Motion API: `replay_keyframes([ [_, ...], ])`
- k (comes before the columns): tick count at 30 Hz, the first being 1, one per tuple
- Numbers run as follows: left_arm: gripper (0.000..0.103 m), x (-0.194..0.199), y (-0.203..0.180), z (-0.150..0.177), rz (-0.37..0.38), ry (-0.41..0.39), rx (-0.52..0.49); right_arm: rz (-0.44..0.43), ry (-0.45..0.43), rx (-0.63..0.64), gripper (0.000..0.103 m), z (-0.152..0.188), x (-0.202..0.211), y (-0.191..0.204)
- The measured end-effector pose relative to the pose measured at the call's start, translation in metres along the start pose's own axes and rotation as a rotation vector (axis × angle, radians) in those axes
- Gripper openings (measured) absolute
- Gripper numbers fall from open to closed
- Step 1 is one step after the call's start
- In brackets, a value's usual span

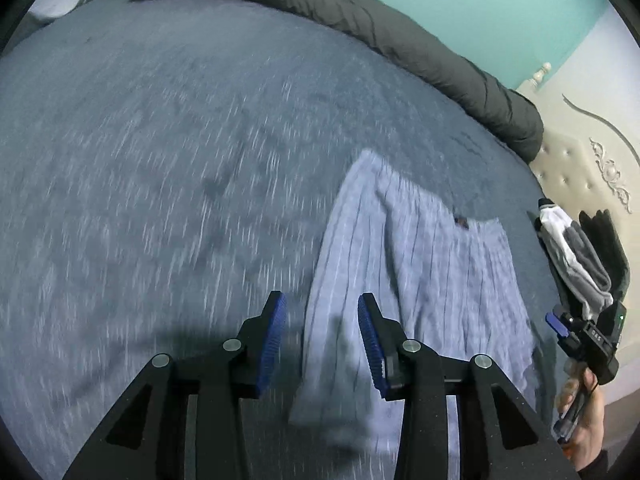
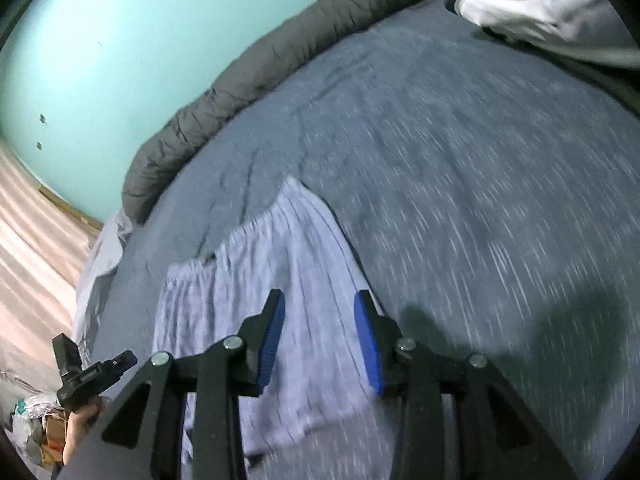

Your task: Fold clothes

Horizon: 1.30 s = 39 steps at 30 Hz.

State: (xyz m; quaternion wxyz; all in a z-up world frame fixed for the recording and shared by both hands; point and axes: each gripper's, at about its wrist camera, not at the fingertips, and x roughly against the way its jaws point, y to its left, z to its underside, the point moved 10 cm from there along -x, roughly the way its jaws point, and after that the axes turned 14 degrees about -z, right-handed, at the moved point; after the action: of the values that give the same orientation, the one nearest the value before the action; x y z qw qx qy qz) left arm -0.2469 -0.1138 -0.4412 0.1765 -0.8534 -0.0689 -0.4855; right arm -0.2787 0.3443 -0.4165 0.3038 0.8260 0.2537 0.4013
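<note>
A light blue striped garment [image 1: 420, 280] lies partly folded and flat on the blue-grey bed sheet [image 1: 160, 160]. In the left wrist view my left gripper [image 1: 322, 340] hovers over the garment's left edge, open, with nothing pressed between its blue pads. In the right wrist view the same garment [image 2: 260, 272] lies under my right gripper [image 2: 320, 340], which stands open above its right edge and holds nothing. Each gripper also shows at the rim of the other view, held by a hand: the right gripper [image 1: 558, 326] and the left gripper [image 2: 128, 360].
A dark grey rolled duvet [image 1: 360, 20] runs along the bed's far side by the turquoise wall. A pile of grey, white and black clothes [image 1: 580, 252] sits near the padded headboard [image 1: 580, 152]. That pile [image 2: 532, 8] shows at the top right. Bags [image 2: 36, 428] lie on the floor.
</note>
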Motion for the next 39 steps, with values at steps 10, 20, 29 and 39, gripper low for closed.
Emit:
replay_keyframes([
  [10, 0.042, 0.0, 0.016, 0.038, 0.025, 0.022, 0.074, 0.028, -0.003, -0.048, 0.058, 0.018, 0.021, -0.019],
  [20, 0.042, -0.009, 0.019, 0.039, 0.022, 0.02, 0.077, 0.05, 0.048, -0.025, 0.056, 0.027, 0.011, -0.032],
  [29, 0.038, -0.017, 0.013, 0.039, 0.029, 0.021, 0.053, 0.066, 0.122, 0.013, 0.013, 0.041, -0.004, -0.033],
  [39, 0.003, -0.004, 0.019, 0.037, 0.034, -0.023, 0.051, -0.029, 0.093, -0.018, 0.002, 0.035, 0.003, -0.035],
])
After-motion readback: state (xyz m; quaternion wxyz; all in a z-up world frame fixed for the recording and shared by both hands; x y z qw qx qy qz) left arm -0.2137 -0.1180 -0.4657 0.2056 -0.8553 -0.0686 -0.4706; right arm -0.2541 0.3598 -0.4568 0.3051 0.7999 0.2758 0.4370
